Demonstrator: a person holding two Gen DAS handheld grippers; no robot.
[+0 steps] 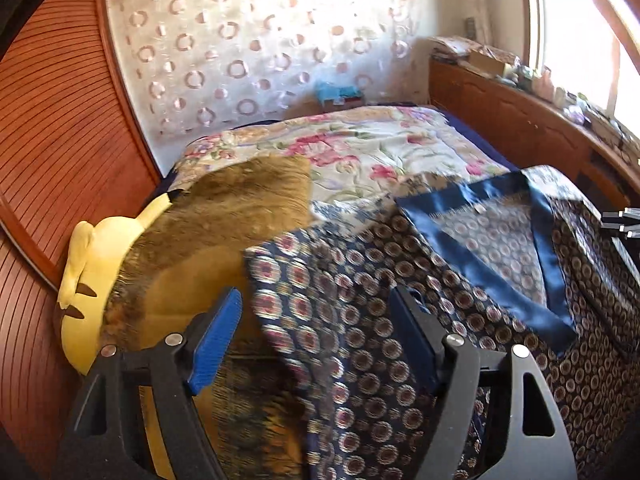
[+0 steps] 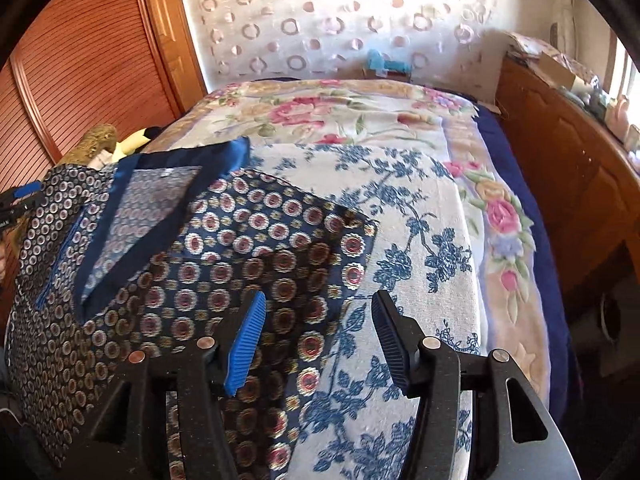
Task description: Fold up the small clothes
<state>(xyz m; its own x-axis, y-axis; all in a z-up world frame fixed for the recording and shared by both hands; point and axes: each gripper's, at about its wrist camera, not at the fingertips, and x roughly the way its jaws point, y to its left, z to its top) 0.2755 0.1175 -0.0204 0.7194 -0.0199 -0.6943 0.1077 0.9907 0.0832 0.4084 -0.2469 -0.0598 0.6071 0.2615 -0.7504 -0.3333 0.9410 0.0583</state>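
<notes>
A navy top with a red and gold medallion print [image 1: 400, 280] lies spread on the bed, its blue satin V-neck [image 1: 492, 232] facing up. It also shows in the right wrist view [image 2: 192, 264]. My left gripper [image 1: 316, 332] is open, its jaws straddling the garment's left sleeve edge just above the cloth. My right gripper [image 2: 320, 340] is open over the garment's right edge, where the sleeve meets a blue-and-white floral towel [image 2: 400, 240]. Neither gripper holds anything. The left gripper's tip [image 2: 20, 200] peeks in at the left edge of the right wrist view.
The bed carries a floral quilt [image 1: 360, 148] under the towel. A brown furry cushion [image 1: 240, 208] and a yellow plush toy [image 1: 92, 264] lie at the bed's left. A wooden headboard shelf [image 2: 568, 152] with clutter runs along the right. A slatted wooden wardrobe [image 1: 60, 140] stands at left.
</notes>
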